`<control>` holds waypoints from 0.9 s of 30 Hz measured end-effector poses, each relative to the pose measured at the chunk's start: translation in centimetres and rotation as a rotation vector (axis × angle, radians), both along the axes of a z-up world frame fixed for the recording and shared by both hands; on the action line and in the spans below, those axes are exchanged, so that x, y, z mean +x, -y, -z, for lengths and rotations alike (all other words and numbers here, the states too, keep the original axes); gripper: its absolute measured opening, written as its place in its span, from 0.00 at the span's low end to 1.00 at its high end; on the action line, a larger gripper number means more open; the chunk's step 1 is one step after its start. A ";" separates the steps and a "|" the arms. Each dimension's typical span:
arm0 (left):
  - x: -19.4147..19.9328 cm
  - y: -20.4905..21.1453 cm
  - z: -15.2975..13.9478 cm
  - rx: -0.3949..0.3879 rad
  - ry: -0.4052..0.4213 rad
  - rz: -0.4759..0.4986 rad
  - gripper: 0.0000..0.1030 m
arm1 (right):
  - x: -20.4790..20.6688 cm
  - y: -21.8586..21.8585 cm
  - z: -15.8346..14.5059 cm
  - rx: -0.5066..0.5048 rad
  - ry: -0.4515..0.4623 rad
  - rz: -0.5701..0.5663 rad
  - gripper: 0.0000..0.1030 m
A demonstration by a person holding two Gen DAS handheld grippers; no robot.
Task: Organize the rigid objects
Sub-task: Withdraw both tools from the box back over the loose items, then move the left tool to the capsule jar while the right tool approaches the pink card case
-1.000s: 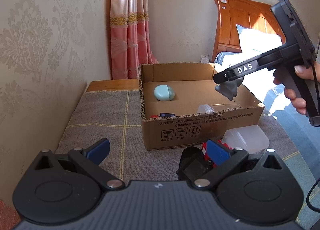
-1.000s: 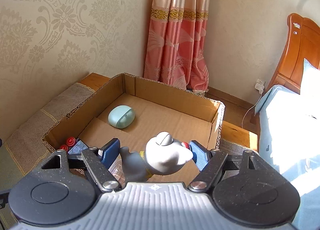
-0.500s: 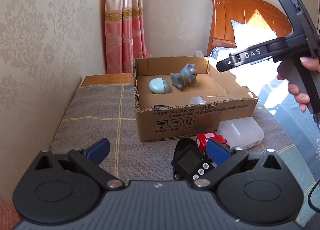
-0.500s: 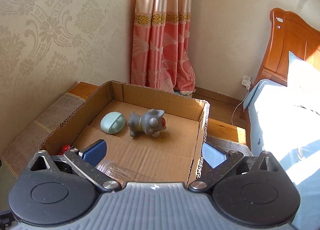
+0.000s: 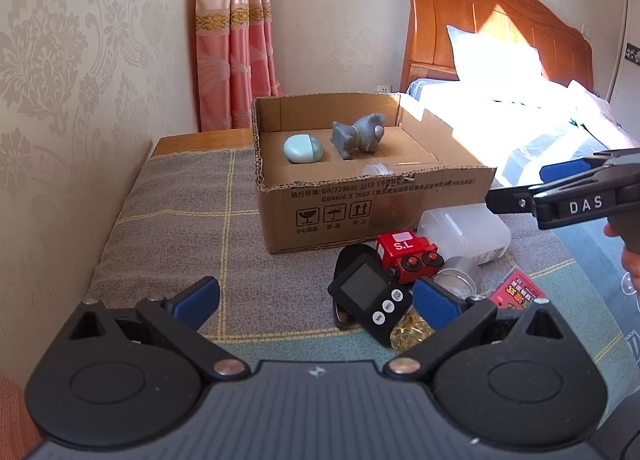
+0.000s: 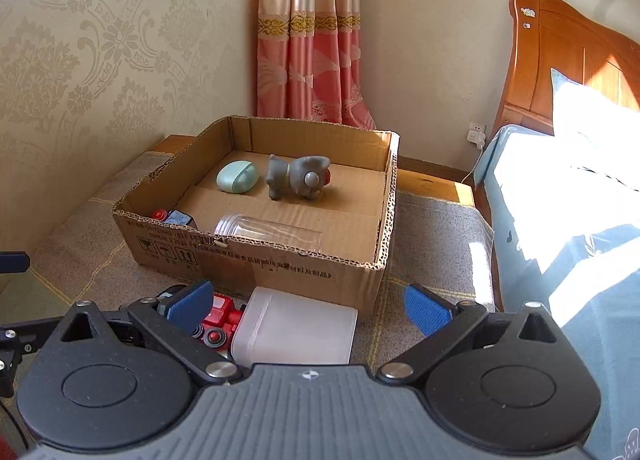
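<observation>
The cardboard box (image 6: 256, 256) stands on the cloth-covered counter (image 5: 180, 220) near the wall. On its floor, toward the far side, a grey toy animal (image 6: 298, 177) lies tipped over just beside a pale green oval case (image 6: 237, 177); the two are close but whether they touch cannot be told. Nearer the front wall a clear plastic jar (image 6: 268, 231) lies on its side, and small red and blue pieces (image 6: 172, 217) sit in the front left corner.

The right gripper (image 6: 308, 306) hangs in front of the box with its jaws spread wide and nothing clamped. A translucent white container (image 6: 296, 330) lies on the counter below and between the blue pads, not pressed by either, with a red toy train (image 6: 218, 320) just beside it under the left pad. The grey toy animal is well beyond these jaws, inside the box.

The left gripper (image 5: 316, 300) also has its jaws wide and empty (both blue pads stand clear). Ahead of it, toward its right pad, a black digital timer (image 5: 370, 294) rests on the counter, touching the red toy train, with a small metal tin (image 5: 458, 274), a red packet (image 5: 516, 292) and a bag of yellow bits (image 5: 410, 334) crowded around. The box sits farther off.
</observation>
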State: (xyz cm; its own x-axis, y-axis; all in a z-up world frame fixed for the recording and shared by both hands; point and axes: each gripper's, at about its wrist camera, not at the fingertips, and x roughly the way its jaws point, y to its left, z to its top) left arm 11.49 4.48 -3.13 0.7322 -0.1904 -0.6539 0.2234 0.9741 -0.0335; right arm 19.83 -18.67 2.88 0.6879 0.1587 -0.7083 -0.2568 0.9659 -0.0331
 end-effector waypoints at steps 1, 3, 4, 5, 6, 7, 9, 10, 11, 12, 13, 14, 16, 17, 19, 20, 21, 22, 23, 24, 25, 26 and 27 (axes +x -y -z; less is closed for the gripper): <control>-0.2 0.2 0.1 0.004 -0.004 0.008 0.99 | -0.8 0.1 0.4 -0.007 -0.008 0.003 1.00; -0.4 0.5 0.3 0.010 -0.011 0.019 0.99 | -2.3 0.2 1.4 -0.020 -0.031 0.002 1.00; -0.6 0.6 0.4 0.014 -0.014 0.026 0.99 | -2.9 0.3 1.9 -0.022 -0.044 -0.001 1.00; -0.7 0.8 0.4 0.017 -0.016 0.031 0.99 | -3.7 0.4 2.5 -0.024 -0.059 -0.003 1.00; -0.9 0.9 0.4 0.018 -0.015 0.036 0.99 | -4.2 0.4 2.9 -0.027 -0.069 -0.005 1.00; -1.0 1.1 0.4 0.017 -0.013 0.042 0.99 | -4.8 0.5 3.5 -0.026 -0.082 -0.007 1.00; -1.1 1.3 0.4 0.014 -0.018 0.047 0.99 | -5.8 0.6 4.5 -0.010 -0.107 -0.014 1.00; -1.1 1.4 0.3 0.014 -0.020 0.049 0.99 | -6.1 0.7 5.0 -0.001 -0.121 -0.018 1.00; -1.1 1.5 0.3 0.014 -0.024 0.050 0.99 | -6.3 0.6 5.4 0.003 -0.132 -0.020 1.00; -1.0 1.6 0.3 0.016 -0.028 0.049 0.99 | -6.5 0.6 6.0 0.007 -0.145 -0.016 1.00; -1.0 1.7 0.3 0.018 -0.033 0.048 0.99 | -6.6 0.5 6.3 0.010 -0.151 -0.011 1.00; -0.9 1.9 0.3 0.019 -0.037 0.047 0.99 | -6.6 0.5 6.8 0.013 -0.157 -0.006 1.00; -0.8 2.2 0.4 0.017 -0.051 0.046 0.99 | -6.5 0.4 7.6 -0.015 -0.156 0.020 1.00; -0.7 2.4 0.4 0.015 -0.058 0.046 0.99 | -6.3 0.4 7.8 -0.038 -0.154 0.033 1.00; -0.5 2.9 0.5 0.022 -0.063 0.045 0.99 | -6.2 0.7 8.3 -0.050 -0.150 0.034 1.00; -0.3 3.2 0.5 0.031 -0.063 0.042 0.99 | -6.1 1.1 8.4 -0.037 -0.149 0.037 1.00; -0.2 3.5 0.5 0.040 -0.064 0.041 0.99 | -6.1 1.5 8.4 -0.040 -0.141 0.046 1.00; 0.1 3.9 0.4 0.049 -0.066 0.041 0.99 | -5.9 2.0 8.4 -0.033 -0.137 0.056 1.00; 0.3 4.3 0.4 0.056 -0.067 0.041 0.99 | -5.8 2.4 8.4 -0.033 -0.132 0.065 1.00; 0.5 4.8 0.4 0.063 -0.068 0.043 0.99 | -5.7 2.9 8.4 -0.030 -0.127 0.074 1.00; 0.8 5.3 0.3 0.070 -0.070 0.042 0.99 | -5.7 3.2 8.4 -0.028 -0.123 0.074 1.00; 1.2 5.9 0.4 0.077 -0.072 0.044 0.99 | -5.8 3.4 8.5 -0.027 -0.119 0.068 1.00; 1.6 6.6 0.4 0.084 -0.073 0.051 0.99 | -5.9 3.5 8.5 -0.027 -0.112 0.060 1.00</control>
